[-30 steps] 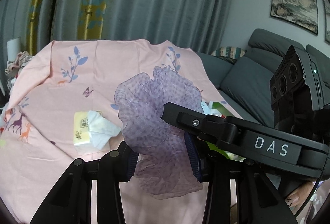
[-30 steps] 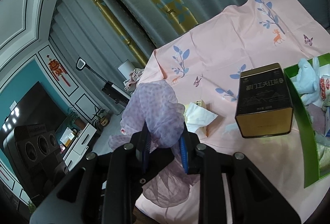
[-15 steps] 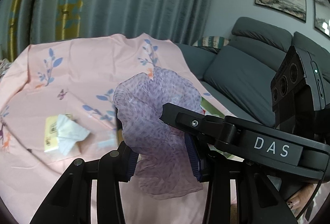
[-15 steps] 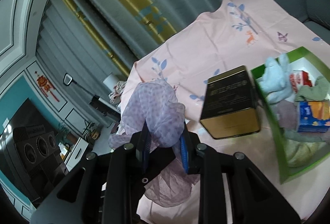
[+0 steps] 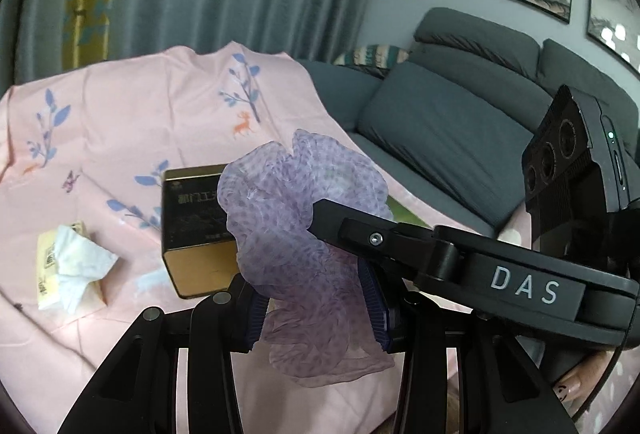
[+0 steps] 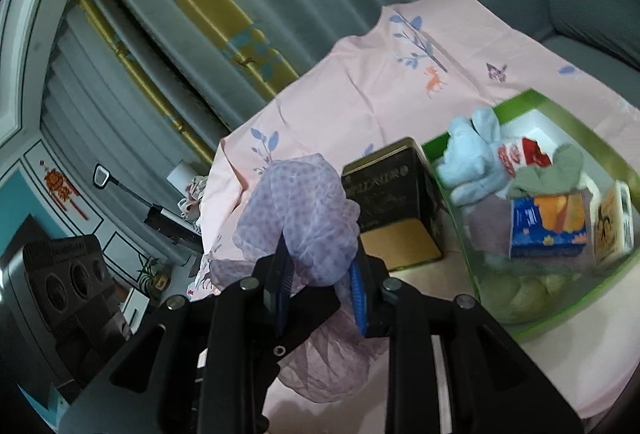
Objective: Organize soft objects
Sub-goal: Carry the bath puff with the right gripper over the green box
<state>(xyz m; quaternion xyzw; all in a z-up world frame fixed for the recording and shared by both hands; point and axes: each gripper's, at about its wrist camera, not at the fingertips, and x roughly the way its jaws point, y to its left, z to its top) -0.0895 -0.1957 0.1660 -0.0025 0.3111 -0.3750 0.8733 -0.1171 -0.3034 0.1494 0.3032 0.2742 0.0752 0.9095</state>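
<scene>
Item: lilac dotted scarf (image 5: 304,218), bunched, held aloft over pink cloth (image 5: 120,122).
Grip: left gripper (image 5: 316,304) pinching scarf between blue pads; right gripper (image 6: 320,286) pinching same scarf, crossing in from side.
Landmark: green box (image 6: 516,106), already holding blue plush toy (image 6: 472,162) and packets.
Scarf location: just short of box, above gold tin (image 6: 392,210) standing beside box wall.
Step, judged: carry to box.
Next: clear tin, lower over box, release both grips.
Change: a second ago tin lay outside left view, tissue pack (image 5: 72,266) central; now tin fills centre, pack nearer the edge, box nearer.
</scene>
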